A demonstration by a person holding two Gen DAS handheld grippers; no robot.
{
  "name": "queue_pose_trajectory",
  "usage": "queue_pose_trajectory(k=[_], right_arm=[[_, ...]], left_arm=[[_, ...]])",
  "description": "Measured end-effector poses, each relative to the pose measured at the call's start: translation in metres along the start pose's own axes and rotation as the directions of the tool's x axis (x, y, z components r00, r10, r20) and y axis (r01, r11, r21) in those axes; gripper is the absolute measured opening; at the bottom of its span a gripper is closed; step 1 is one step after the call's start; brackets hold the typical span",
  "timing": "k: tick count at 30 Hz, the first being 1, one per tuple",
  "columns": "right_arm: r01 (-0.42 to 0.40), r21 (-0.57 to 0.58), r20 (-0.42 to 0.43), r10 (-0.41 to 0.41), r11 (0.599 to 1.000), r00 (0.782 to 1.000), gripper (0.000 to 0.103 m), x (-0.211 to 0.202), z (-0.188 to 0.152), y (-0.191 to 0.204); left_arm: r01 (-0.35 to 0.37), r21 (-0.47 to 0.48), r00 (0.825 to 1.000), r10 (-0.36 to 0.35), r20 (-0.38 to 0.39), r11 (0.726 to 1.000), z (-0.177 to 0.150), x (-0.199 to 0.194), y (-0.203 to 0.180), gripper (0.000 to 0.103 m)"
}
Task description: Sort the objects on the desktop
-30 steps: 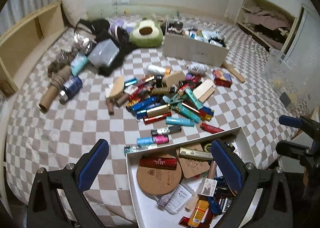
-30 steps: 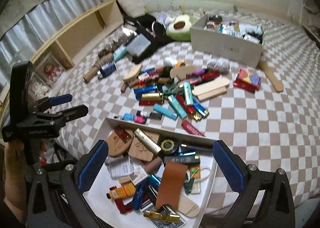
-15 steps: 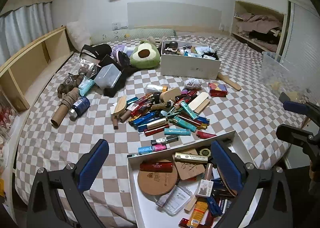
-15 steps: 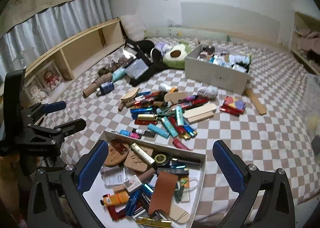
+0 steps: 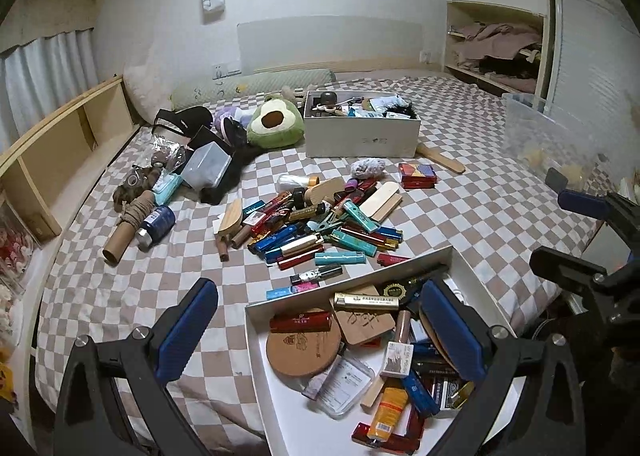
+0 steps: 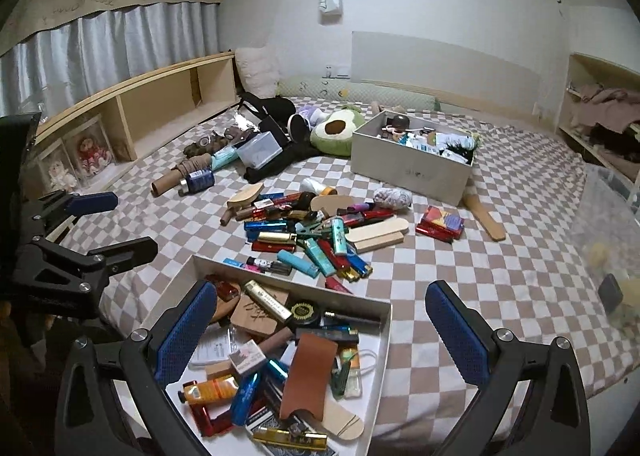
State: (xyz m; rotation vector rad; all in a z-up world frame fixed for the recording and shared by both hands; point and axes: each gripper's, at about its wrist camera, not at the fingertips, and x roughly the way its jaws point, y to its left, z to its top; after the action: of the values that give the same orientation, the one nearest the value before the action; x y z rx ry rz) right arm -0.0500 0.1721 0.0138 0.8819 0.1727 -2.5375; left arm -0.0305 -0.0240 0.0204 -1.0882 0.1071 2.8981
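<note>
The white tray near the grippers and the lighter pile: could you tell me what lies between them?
In the left wrist view, a blue-and-pink lighter and a black one lie between the white tray and the lighter pile.

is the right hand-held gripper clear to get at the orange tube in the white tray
Probably yes: the right hand-held gripper is open above the white tray, and the orange tube lies uncovered on top near its left finger.

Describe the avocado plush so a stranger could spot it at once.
Find the tall white box at the far side of the checkered bed. The avocado plush lies just left of it: the only soft green thing there, with a cream face and brown pit.
</note>
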Motion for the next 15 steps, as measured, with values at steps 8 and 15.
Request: queue_pose_trajectory(k=[8, 15], right_arm=[[0.026, -0.006, 0.014, -0.026, 1.0, 1.0, 0.103, -0.006, -0.011, 0.002], [0.036, -0.008, 0.013, -0.036, 0.999, 0.999, 0.103, -0.007, -0.021, 0.005]], left_arm=[[-0.023, 0.033, 1.0, 0.022, 0.009, 0.999, -0.015, -0.006, -0.009, 0.103], [-0.018, 0.054, 1.0, 0.018, 0.018, 0.998, -0.025, -0.012, -0.016, 0.103]])
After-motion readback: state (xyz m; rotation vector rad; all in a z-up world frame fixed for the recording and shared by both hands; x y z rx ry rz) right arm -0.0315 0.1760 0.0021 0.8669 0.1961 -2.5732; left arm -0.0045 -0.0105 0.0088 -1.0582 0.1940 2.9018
